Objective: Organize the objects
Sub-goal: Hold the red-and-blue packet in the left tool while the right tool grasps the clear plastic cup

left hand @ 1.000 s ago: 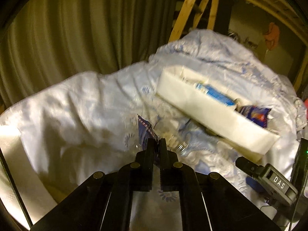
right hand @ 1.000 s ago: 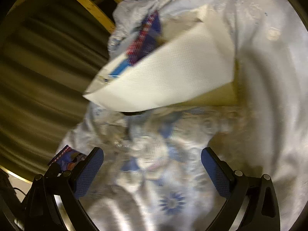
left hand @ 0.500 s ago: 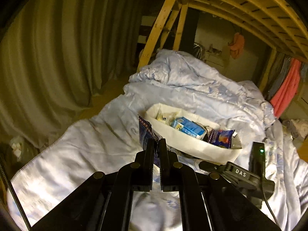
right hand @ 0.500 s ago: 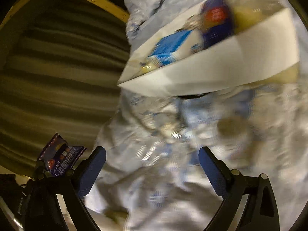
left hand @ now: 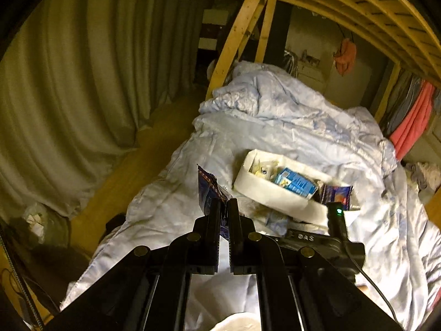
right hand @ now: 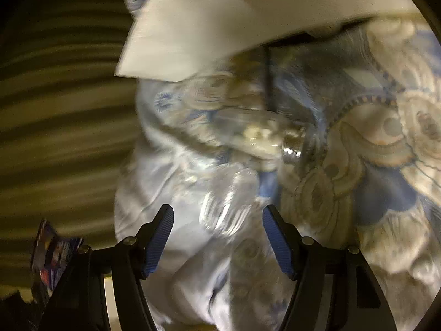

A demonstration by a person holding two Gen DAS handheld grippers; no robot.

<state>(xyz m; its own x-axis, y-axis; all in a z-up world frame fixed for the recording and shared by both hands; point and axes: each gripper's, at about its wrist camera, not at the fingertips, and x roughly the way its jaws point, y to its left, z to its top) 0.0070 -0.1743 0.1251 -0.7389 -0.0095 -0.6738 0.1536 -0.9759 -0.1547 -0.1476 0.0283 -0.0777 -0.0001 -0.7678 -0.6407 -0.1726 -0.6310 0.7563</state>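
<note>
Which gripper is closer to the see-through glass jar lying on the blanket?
The right gripper, open just before the clear glass jar. The left gripper holds a blue snack packet off to the side.

A pale quilt (left hand: 289, 127) was spread over the bed, with a curtain (left hand: 69, 96) hung at the left, wooden slats (left hand: 358, 8) arched overhead and red cloth (left hand: 413, 115) draped at the right.

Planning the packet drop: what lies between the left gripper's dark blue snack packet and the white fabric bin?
Only bare pale blue floral duvet between packet and bin, per the left wrist view.
</note>
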